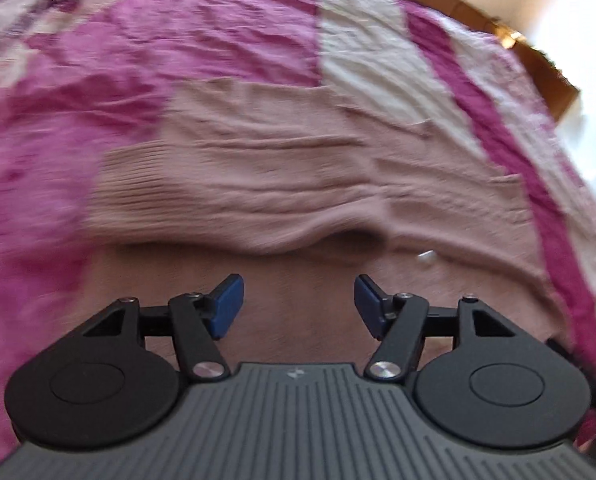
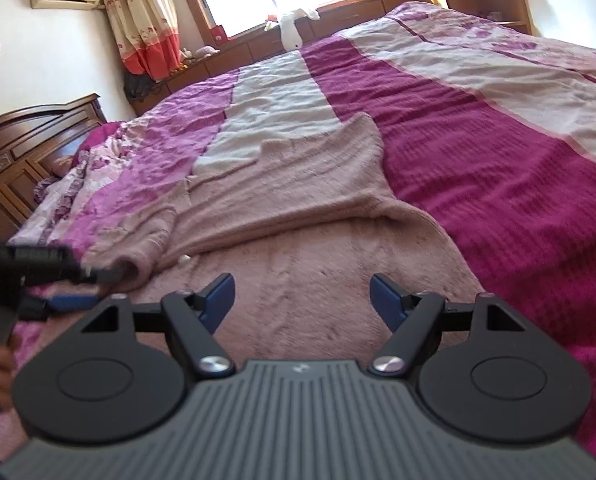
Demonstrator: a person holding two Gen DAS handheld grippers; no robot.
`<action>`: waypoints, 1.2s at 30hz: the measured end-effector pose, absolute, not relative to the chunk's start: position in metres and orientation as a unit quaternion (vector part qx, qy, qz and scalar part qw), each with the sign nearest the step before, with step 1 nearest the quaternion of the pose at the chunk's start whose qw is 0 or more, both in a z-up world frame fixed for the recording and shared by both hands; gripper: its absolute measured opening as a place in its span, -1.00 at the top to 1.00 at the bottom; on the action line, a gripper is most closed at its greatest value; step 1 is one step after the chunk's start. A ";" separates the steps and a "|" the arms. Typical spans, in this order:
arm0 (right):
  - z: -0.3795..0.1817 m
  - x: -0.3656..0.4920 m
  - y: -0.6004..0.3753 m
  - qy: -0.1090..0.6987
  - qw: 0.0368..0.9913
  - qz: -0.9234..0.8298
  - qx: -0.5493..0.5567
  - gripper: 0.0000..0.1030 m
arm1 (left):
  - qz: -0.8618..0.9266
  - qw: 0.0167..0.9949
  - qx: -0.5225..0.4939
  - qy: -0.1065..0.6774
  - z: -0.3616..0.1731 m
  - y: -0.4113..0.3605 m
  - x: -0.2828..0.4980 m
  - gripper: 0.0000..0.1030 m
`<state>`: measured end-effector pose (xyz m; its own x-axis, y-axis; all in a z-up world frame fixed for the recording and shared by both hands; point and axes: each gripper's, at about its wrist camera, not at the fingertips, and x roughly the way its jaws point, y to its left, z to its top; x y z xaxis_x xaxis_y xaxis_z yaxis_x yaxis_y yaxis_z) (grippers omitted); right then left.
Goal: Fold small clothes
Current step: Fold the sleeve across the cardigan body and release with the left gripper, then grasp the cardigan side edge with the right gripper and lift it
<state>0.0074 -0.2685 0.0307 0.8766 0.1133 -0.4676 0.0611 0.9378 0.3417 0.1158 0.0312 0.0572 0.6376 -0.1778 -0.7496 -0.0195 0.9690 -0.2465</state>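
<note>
A dusty-pink knit sweater [image 1: 282, 176] lies on the bed, partly folded, with one layer doubled over the lower part. It also shows in the right wrist view [image 2: 298, 200]. My left gripper [image 1: 299, 304] is open and empty, just above the sweater's near part in front of the fold edge. My right gripper [image 2: 301, 300] is open and empty over the sweater's near part. The left gripper also shows at the left edge of the right wrist view [image 2: 70, 288], by the folded sleeve; its jaws are blurred there.
The bed has a magenta, pink and cream striped bedspread [image 2: 477, 168]. A wooden headboard [image 2: 30, 140] stands at the left. A wooden ledge under the window [image 2: 337, 20] holds a white plush toy [image 2: 294, 28]. A curtain [image 2: 142, 16] hangs at the back.
</note>
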 end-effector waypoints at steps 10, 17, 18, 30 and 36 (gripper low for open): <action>0.063 0.035 -0.204 0.240 0.958 0.105 0.115 -0.47 | 0.047 0.895 -0.108 0.430 0.066 0.100 0.078 -0.33; 0.069 0.060 -0.135 0.247 0.948 0.185 0.075 -0.47 | 0.089 0.890 -0.106 0.434 0.067 0.131 0.067 -0.34; 0.069 0.065 -0.125 0.249 0.945 0.198 0.073 -0.47 | 0.095 0.890 -0.106 0.433 0.067 0.134 0.065 -0.33; 0.051 0.109 -0.037 0.302 0.917 0.261 -0.011 -0.47 | 0.133 0.881 -0.149 0.429 0.059 0.179 0.050 -0.34; 0.049 0.110 -0.005 0.299 0.909 0.285 -0.056 -0.47 | 0.130 0.881 -0.152 0.429 0.053 0.184 0.048 -0.34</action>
<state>0.1103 -0.0047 0.0488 0.6596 0.4840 -0.5750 -0.5512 0.8316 0.0677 0.0483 0.1839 0.0533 0.5985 0.0993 -0.7950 -0.3601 0.9197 -0.1562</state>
